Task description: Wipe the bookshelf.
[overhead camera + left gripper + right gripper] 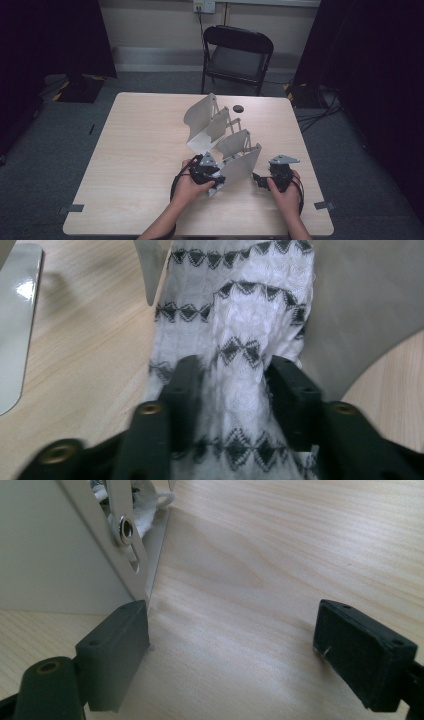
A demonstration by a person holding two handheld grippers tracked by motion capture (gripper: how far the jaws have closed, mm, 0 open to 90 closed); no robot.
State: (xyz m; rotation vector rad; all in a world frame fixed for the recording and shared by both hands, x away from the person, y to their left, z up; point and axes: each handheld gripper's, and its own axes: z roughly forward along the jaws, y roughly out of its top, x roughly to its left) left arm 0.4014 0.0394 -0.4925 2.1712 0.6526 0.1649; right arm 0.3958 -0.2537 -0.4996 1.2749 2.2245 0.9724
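Left gripper view looks along the left gripper (232,375), whose jaws stand apart with the cloth (240,305) running up between them; the pads flank it and do not seem to pinch it, so I judge this a placing step, the cloth being laid on the board (360,305). To do it well, the jaws should clear the fabric fully before the hand lifts, so no fold snags and drags off the panel, and the cloth should lie flat and centred, not bunched. It is thin, white and crinkled, with rows of black diamonds, soft and limp, so it will slump wherever it is let go. Beside it the board is smooth grey plastic with rounded corners, stiff and slightly glossy, resting on the pale wood-grain table (75,355). High view shows the board's hinged panels (220,130) standing half raised near the table's middle. Right gripper view shows the right gripper (230,630) with its jaws wide apart and holding nothing, low over bare table, just beside a panel edge with a metal rivet (126,528).
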